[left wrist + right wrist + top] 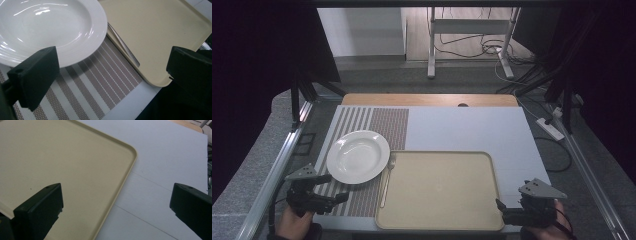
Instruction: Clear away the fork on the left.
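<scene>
Left gripper [333, 187] sits at the near left corner of the table [472, 127], held in a hand [294, 222], jaws wide apart, nothing between them. In the left gripper view its jaws frame the striped placemat [100, 82], with the white plate [50, 27] just ahead of the left jaw and not touched by it. Plate is empty, upright, resting on the placemat toward the table's left edge; its right rim lies just beside the tray's far left corner. A fork [387, 180] lies along the tray's left edge, on the placemat, tines pointing away, close beside the plate's rim; cannot tell if they touch.

Right gripper [501, 210] is at the near right corner of the table, held in the other hand [544, 231], jaws also spread wide, gripping nothing. In the right gripper view the left jaw hangs over the beige tray [62, 162] near its corner, the right jaw over bare grey table surface.

Tray is empty, flat, at the near edge of the table, centre to right, overlapping the placemat's right side. Wooden strip [427, 99] runs along the far edge of the table.
</scene>
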`<state>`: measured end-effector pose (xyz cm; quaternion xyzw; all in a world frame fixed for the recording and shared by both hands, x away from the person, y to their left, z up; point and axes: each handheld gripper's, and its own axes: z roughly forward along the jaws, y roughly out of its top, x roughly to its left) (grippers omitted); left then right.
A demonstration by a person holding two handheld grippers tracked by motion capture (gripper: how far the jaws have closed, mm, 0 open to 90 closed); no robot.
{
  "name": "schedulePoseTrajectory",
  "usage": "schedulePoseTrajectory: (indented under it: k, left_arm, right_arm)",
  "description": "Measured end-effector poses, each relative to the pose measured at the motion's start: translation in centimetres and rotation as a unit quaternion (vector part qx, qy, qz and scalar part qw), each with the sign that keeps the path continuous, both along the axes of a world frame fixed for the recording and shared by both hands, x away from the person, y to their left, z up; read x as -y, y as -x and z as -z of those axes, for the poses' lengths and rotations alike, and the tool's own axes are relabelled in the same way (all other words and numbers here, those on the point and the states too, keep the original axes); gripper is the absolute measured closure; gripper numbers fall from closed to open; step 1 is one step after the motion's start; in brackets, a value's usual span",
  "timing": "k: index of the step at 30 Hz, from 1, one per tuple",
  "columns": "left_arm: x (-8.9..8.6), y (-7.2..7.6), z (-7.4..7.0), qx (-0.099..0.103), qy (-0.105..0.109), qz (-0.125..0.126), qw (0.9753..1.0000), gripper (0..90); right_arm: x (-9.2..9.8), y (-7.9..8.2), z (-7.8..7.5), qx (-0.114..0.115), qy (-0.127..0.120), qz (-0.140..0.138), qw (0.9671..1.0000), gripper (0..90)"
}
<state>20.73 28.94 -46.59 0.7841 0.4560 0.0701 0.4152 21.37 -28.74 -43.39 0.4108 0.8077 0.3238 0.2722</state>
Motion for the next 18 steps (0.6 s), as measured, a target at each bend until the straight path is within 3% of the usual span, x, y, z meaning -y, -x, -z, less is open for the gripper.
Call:
schedulePoseTrajectory:
  k: [18]
  left_arm:
    - [-0.4, 1.1, -0.2, 0.01, -0.018, -0.018, 0.9996, 0.0]
  right_arm:
    - [-0.1, 0.0, 0.0, 0.0, 0.003, 0.0, 1.0, 0.0]
